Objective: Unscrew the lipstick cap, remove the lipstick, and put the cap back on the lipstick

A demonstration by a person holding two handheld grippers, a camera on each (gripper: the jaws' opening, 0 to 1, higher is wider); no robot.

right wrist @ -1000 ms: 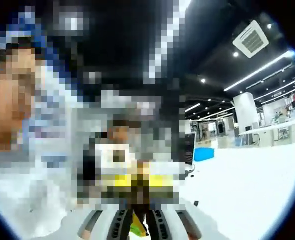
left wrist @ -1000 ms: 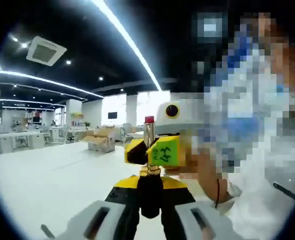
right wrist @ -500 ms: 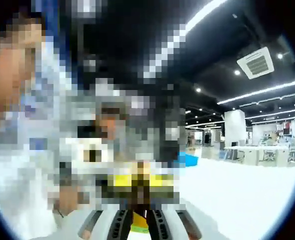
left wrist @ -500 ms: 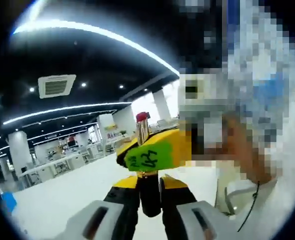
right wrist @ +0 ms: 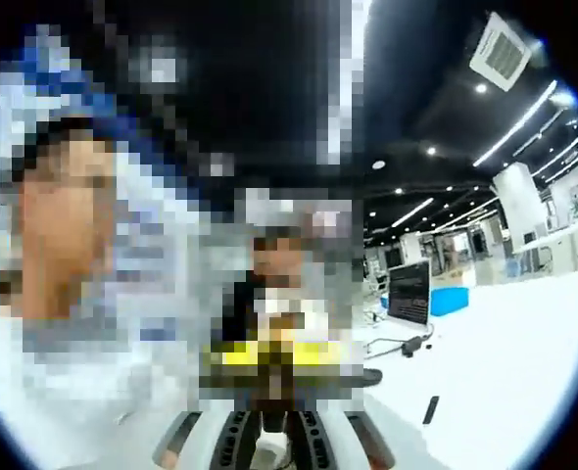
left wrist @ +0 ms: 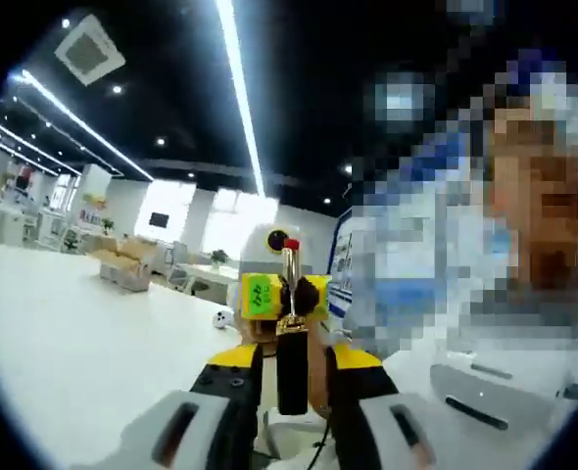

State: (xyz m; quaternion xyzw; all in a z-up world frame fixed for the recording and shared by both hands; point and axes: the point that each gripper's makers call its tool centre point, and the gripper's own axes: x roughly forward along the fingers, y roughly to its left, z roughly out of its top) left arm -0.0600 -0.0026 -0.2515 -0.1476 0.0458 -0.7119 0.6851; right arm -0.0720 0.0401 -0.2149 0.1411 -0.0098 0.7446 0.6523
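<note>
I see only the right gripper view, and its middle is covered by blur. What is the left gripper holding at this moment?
Observer: The left gripper is shut on the black lipstick base, which stands along its jaws.
Operator: Is the red tip out?
Observer: Yes. The red tip shows at the end of the gold tube, and no cap covers it.
Operator: Where does my right gripper sit on it?
Observer: The right gripper, which has a green sticker, closes on the gold tube just above the gold ring.
</note>
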